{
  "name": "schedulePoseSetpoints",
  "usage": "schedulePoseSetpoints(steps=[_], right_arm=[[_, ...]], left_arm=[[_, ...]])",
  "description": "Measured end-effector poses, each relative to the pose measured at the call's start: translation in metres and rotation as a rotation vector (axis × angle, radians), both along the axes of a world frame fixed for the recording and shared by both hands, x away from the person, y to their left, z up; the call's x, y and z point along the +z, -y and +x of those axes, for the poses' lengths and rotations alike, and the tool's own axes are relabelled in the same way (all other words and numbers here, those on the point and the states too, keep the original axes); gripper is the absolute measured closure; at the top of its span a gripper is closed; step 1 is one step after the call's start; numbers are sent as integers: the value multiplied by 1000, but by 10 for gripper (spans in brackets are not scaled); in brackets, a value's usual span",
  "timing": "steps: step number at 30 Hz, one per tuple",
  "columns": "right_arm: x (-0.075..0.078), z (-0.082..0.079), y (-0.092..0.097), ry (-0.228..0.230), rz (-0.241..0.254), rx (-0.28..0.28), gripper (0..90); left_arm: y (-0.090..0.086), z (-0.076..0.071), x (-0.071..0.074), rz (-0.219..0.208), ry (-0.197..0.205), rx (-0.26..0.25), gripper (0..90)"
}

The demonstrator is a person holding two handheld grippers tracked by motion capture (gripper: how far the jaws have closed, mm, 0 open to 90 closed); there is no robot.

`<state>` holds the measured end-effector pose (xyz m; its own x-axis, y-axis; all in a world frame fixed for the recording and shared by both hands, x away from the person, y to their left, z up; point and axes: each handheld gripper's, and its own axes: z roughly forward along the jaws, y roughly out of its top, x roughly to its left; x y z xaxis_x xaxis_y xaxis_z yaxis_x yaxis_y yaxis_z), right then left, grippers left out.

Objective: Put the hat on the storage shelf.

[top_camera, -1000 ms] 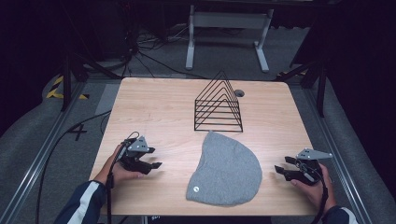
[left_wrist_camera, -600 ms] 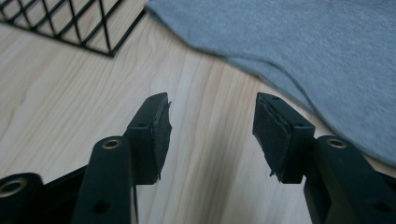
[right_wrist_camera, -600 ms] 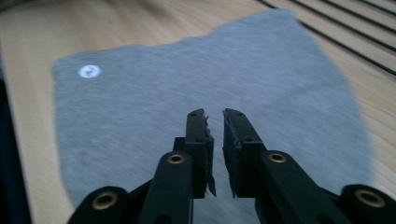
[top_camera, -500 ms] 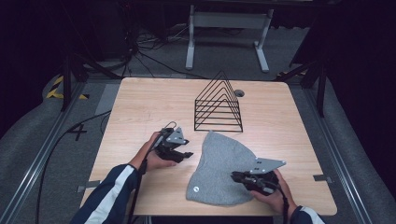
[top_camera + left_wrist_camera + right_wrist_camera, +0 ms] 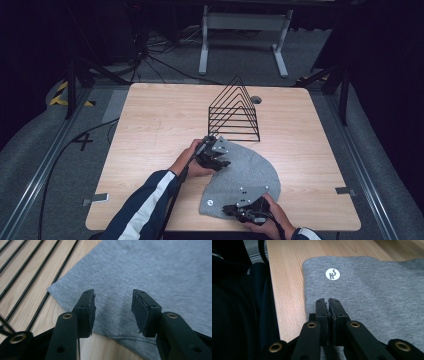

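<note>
A grey knit beanie [image 5: 247,172] lies flat on the wooden table [image 5: 150,125], with a round white logo patch [image 5: 332,274] near its brim. My left gripper [image 5: 223,161] is at the hat's upper left edge. In the left gripper view it [image 5: 113,310] stands open, its jaws straddling the grey fabric [image 5: 150,270] just inside the edge. My right gripper [image 5: 231,209] is at the hat's near brim, right of the patch. Its jaws [image 5: 329,302] are pressed together above the fabric [image 5: 374,290], with no cloth visible between the tips.
A black wire triangular rack [image 5: 235,112] stands just behind the beanie; its base wires [image 5: 25,277] lie close to the left of my left gripper. The table's near edge [image 5: 274,302] runs right beside the right gripper, with a dark sleeve past it.
Both grippers have moved in from the table's sides onto the beanie: the left to its upper left edge, the right along the lower edge to the brim. The hat has stayed in place.
</note>
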<state>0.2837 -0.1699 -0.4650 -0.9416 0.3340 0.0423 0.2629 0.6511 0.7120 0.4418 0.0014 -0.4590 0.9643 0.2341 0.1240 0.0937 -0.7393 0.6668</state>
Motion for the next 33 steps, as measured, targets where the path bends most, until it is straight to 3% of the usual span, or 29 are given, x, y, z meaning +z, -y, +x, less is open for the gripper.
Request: schedulePoseSetpoints(steps=[4,5,11,15,19,23,28,33], right_arm=[[1,0,6,0,-8,-4,868],[1,0,8,0,-13,-6,869],[3,3,25,-18,-26,-36,874],[6,11,42,-2,-56,-90,869],[7,22,60,16,-67,-161,868],[8,34,73,8,-61,-234,869],[9,45,81,45,-90,-309,869],[9,51,85,57,-100,-339,869]], left_arm=[[-3,-2,-2,-17,-24,5,578],[-6,-3,0,6,-15,-3,583],[-27,-18,2,45,-18,5,639],[-46,-35,3,72,-28,3,649],[-59,-52,1,43,-64,0,649],[-58,-68,0,36,-83,-5,653],[-50,-81,-1,21,-104,-3,669],[-43,-89,-3,-5,-125,-3,672]])
